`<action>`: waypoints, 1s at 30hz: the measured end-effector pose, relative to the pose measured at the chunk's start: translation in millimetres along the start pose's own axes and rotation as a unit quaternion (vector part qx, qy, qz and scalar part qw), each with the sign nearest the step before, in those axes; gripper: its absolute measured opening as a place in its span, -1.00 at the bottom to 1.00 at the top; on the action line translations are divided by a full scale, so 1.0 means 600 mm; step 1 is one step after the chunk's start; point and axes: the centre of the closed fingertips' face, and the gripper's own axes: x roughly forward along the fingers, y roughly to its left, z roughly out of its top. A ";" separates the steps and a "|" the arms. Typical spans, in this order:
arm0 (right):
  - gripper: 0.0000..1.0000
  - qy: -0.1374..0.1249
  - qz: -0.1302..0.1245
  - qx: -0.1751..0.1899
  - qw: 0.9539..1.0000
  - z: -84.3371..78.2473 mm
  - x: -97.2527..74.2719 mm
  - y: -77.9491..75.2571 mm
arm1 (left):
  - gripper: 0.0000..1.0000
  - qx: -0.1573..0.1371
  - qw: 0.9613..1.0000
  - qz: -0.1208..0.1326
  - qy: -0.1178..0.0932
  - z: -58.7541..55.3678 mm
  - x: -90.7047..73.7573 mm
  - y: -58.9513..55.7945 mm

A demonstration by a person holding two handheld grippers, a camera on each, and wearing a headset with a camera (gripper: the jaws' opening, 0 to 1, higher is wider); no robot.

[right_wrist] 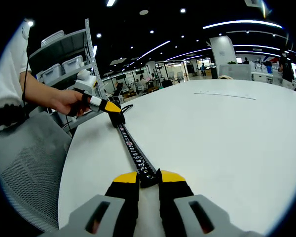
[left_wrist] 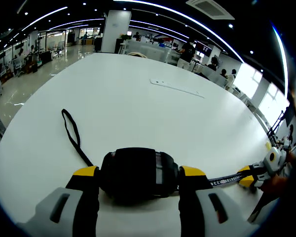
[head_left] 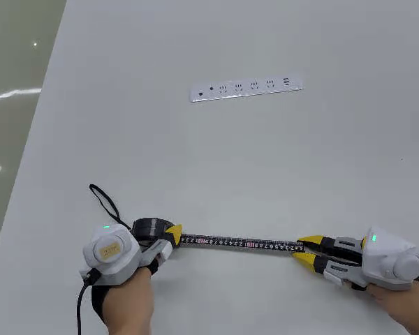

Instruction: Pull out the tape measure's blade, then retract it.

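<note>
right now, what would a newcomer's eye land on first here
The dark numbered tape blade lies stretched across the white table between the two grippers. The left gripper clamps the black tape measure case, and the right gripper pinches the blade's end. A long white power strip lies farther back.

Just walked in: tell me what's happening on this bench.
A person works a gripper in each hand. The left gripper clamps the tape measure's black case; the right gripper pinches the end of the blade, which lies stretched across the white table between them. It is not yet retracted.
</note>
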 end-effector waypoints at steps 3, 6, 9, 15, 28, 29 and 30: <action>-0.73 -0.001 0.000 -0.001 1.000 0.000 0.000 0.000 | 0.25 0.000 1.000 0.001 -0.001 0.000 0.000 0.000; -0.73 -0.003 -0.001 0.001 1.000 0.001 -0.001 0.000 | 0.24 0.001 1.000 0.001 -0.001 -0.001 -0.001 -0.001; -0.74 -0.002 -0.002 -0.003 1.000 0.001 -0.001 -0.001 | 0.24 0.001 1.000 0.002 0.000 0.000 -0.001 0.000; -0.74 -0.003 0.003 -0.003 1.000 0.004 0.008 0.006 | 0.22 0.002 1.000 0.002 0.002 -0.001 -0.001 0.000; -0.74 -0.006 0.006 -0.003 1.000 0.008 0.014 0.014 | 0.22 0.000 1.000 0.001 0.002 -0.001 0.000 0.000; -0.74 -0.006 0.007 -0.003 1.000 0.009 0.016 0.016 | 0.22 0.000 1.000 0.001 0.003 -0.001 0.000 0.000; -0.74 -0.006 0.008 -0.003 1.000 0.010 0.018 0.016 | 0.22 0.000 1.000 0.000 0.003 -0.001 0.000 0.000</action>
